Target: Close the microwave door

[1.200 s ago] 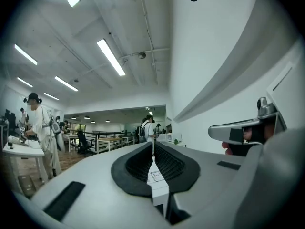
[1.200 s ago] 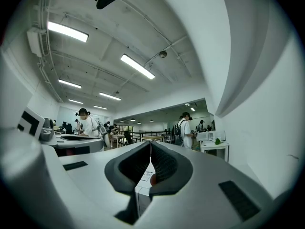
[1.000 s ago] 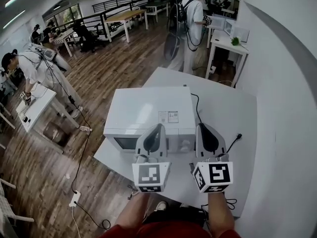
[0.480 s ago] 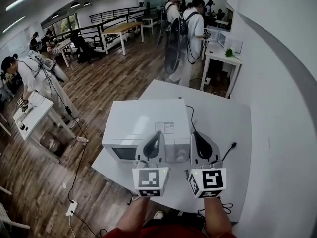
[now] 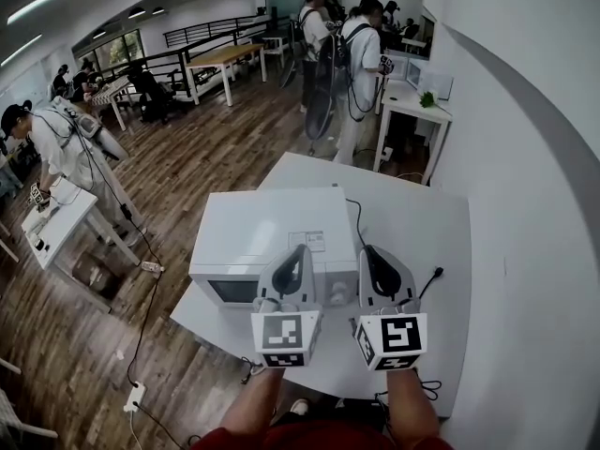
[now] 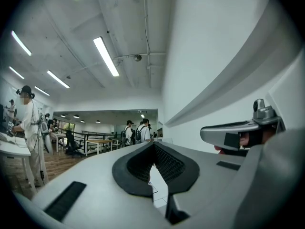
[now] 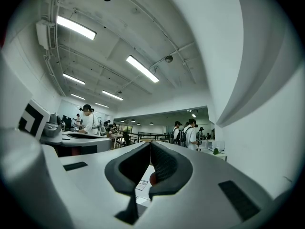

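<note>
A white microwave (image 5: 272, 232) stands on a white table (image 5: 412, 223), its door (image 5: 234, 292) flush with the front. My left gripper (image 5: 298, 251) and right gripper (image 5: 367, 251) hover side by side over the microwave's front right part, both pointing level and away from me. In the left gripper view the left gripper (image 6: 153, 144) has its jaws together with nothing in them, and the microwave's top (image 6: 158, 187) shows below. In the right gripper view the right gripper (image 7: 150, 144) is likewise shut and empty.
A black power cable (image 5: 429, 281) runs over the table right of the microwave. A white wall (image 5: 525, 204) borders the table on the right. Several people (image 5: 361, 54) stand at desks beyond, and one bends over a small table (image 5: 52, 218) at the left.
Both grippers stay side by side over the microwave's front. The head view has shifted a little, and people at the back have walked.
</note>
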A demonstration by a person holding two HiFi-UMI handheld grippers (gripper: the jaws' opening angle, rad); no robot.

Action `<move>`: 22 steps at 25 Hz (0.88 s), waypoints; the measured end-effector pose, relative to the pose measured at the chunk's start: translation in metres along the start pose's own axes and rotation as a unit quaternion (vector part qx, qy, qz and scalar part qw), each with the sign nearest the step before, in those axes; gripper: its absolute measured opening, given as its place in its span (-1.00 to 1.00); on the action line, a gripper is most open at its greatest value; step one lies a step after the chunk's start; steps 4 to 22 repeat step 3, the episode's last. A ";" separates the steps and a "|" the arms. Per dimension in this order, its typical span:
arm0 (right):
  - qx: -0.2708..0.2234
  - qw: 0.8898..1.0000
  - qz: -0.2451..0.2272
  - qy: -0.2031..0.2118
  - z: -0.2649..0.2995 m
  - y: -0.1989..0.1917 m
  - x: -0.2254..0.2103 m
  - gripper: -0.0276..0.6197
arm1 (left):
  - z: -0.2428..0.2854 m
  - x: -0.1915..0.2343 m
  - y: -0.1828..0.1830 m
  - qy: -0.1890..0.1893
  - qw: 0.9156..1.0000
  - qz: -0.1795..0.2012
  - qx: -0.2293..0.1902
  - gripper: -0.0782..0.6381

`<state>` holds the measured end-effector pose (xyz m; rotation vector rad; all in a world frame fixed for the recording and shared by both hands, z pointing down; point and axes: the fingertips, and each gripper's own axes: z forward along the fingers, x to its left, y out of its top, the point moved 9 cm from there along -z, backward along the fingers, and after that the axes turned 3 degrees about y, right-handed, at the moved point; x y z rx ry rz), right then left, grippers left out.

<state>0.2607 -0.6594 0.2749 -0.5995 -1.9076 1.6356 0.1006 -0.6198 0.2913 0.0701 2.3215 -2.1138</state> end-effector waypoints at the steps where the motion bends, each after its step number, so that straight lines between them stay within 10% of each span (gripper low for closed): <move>1: 0.000 1.000 -0.001 0.001 0.000 0.000 0.000 -0.83 | 0.000 0.000 0.001 0.000 1.000 0.001 -0.001 -0.71; 22: 0.002 1.000 -0.002 0.001 -0.001 0.000 0.001 -0.83 | 0.000 0.000 0.002 -0.001 1.000 0.001 -0.002 -0.71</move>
